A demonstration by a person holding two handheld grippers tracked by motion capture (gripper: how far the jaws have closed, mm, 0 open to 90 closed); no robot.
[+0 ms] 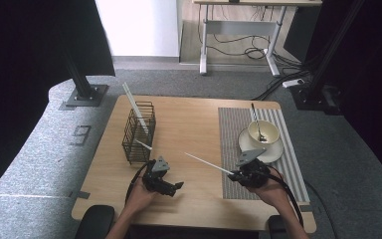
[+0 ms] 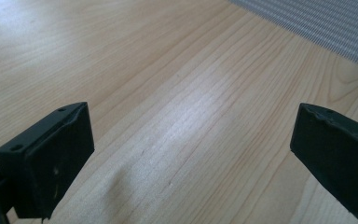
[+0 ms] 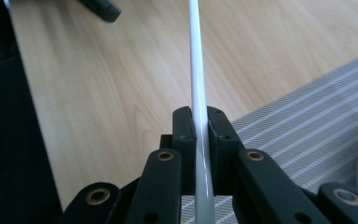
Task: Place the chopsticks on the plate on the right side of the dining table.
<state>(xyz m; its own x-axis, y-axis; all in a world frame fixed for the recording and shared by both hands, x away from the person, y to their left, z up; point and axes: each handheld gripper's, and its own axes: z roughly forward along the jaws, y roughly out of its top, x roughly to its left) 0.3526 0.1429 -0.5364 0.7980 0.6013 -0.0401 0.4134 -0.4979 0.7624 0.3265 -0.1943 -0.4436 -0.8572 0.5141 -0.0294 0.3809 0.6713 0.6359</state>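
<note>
The table (image 1: 189, 124) is seen from above and in front, whole, in the high view. In the left gripper view bare wood is faced closely, with a mat (image 2: 326, 23) corner at top right. In the right gripper view wood and the same mat (image 3: 307, 135) are shared, seen very near.

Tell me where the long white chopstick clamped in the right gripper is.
In the high view, the long white chopstick juts left from the shut right gripper, over the wooden table beside the grey striped placemat.
</note>
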